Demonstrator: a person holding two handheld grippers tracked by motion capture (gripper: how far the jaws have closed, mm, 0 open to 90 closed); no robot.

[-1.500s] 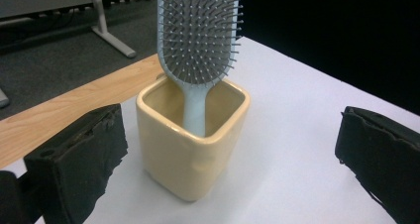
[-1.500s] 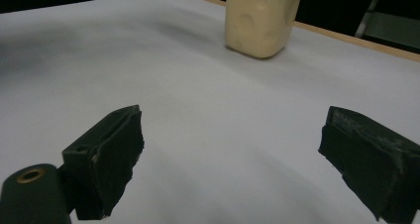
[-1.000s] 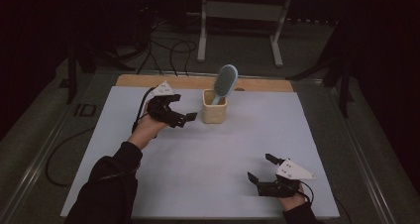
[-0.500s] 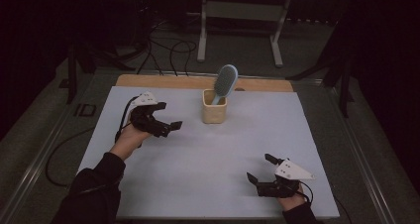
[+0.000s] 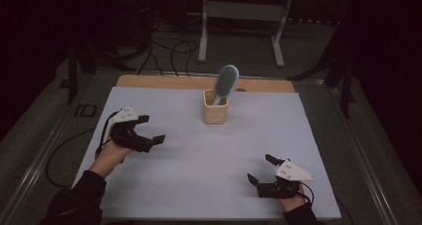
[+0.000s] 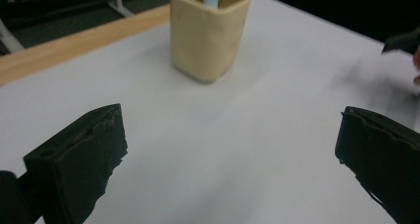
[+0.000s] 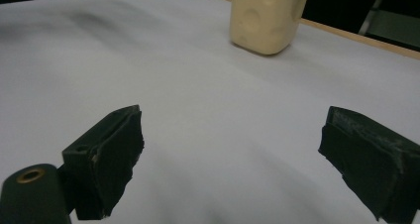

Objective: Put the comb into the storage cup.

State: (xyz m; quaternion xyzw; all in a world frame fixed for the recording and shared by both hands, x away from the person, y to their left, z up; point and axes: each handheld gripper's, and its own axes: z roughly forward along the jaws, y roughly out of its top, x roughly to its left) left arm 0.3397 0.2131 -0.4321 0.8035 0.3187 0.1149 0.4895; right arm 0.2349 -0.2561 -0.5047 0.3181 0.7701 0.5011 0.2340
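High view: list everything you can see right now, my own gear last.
holder: one, cream, upright at the far middle of the table.
brush: one, light blue, standing in the holder, head up and tilted.
table: one, white top with a wooden strip along the far edge.
metal stand: one, grey, on the floor beyond the table.
left hand-held gripper: one, black, open, empty, near left.
right hand-held gripper: one, black, open, empty, near right.

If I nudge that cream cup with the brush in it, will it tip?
Probably it tips easily: the brush leans out high above the cup, raising the weight. The cup's narrow, rounded base on the smooth white sheet might slide first under a low push.
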